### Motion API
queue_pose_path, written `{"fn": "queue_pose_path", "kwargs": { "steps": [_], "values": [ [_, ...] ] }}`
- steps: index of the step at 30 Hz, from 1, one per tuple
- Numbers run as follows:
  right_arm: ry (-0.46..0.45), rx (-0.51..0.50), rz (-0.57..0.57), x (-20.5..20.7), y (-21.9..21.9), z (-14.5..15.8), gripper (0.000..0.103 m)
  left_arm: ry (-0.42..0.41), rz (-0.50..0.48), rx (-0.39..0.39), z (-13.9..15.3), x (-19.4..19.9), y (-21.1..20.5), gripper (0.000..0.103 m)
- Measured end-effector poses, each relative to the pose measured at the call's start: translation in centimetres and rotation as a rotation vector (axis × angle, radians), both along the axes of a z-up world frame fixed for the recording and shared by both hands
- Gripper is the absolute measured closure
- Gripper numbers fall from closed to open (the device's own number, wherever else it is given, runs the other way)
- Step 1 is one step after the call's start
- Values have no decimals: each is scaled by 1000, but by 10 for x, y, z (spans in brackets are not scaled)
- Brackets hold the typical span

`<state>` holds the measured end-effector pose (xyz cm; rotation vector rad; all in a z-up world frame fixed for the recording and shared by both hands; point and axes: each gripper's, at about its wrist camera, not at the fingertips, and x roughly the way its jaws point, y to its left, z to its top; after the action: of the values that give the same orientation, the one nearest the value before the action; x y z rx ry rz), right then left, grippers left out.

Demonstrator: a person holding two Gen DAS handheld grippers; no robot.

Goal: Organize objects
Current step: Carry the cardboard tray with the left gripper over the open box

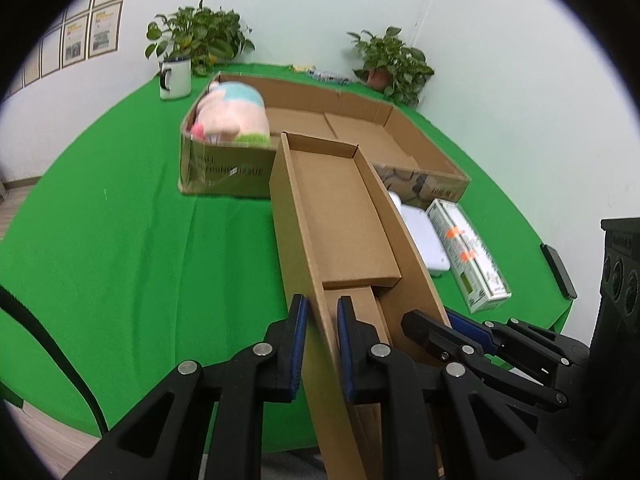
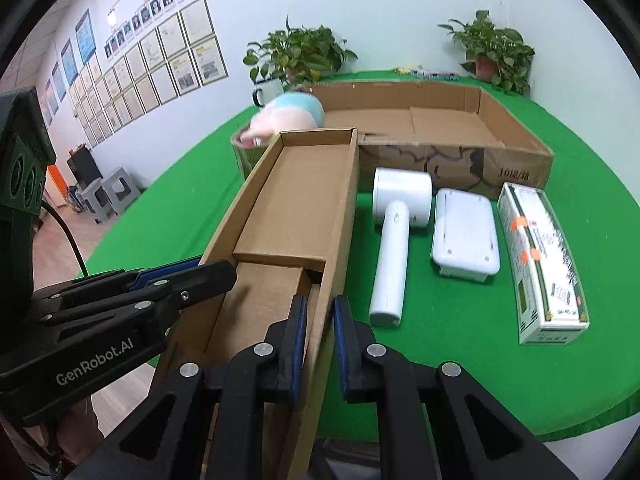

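While both pairs of jaws pinch down tight, the left gripper (image 1: pixel 322 344) has the left long wall of the narrow carton (image 1: pixel 340 216) between its blue pads, and the right gripper (image 2: pixel 320 344) has the opposite long wall, each clamped near the carton's near end. So it's a two-handed hold on thin cardboard, with all the length hanging out in front!

That's where the trouble could come from, I'd say: grips on single walls at one end mean the far end can sag or swing, and if one hand leads the other the carton could twist, fold a wall or slide out of the pads. Its far end already sits close to the front wall of the big open box (image 2: pixel 516 136), so a low carry could clip that wall, and a swing to the right could knock the white roller (image 2: pixel 394 240), the white case (image 2: pixel 466 232) or the printed packet (image 2: pixel 544 260) lying on the green cloth (image 1: pixel 140 240).

Long axis? Straight away from the grippers, near end at the jaws, far end aimed at the big box where the plush toy (image 1: pixel 234 114) sits in the left corner. The open top faces up, with a loose cardboard insert inside.
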<state>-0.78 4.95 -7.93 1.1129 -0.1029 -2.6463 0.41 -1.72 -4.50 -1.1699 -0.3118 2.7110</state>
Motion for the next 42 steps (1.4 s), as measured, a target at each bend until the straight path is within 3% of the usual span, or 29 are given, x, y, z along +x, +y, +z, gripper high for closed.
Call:
{"fn": "queue_pose_path", "kwargs": {
  "steps": [21, 42],
  "values": [
    [139, 4, -69, -16, 11, 61, 91, 150, -22, -36, 60, -38, 16, 90],
    [198, 30, -88, -76, 0, 107, 91, 204, -11, -43, 89, -97, 3, 91]
  ]
}}
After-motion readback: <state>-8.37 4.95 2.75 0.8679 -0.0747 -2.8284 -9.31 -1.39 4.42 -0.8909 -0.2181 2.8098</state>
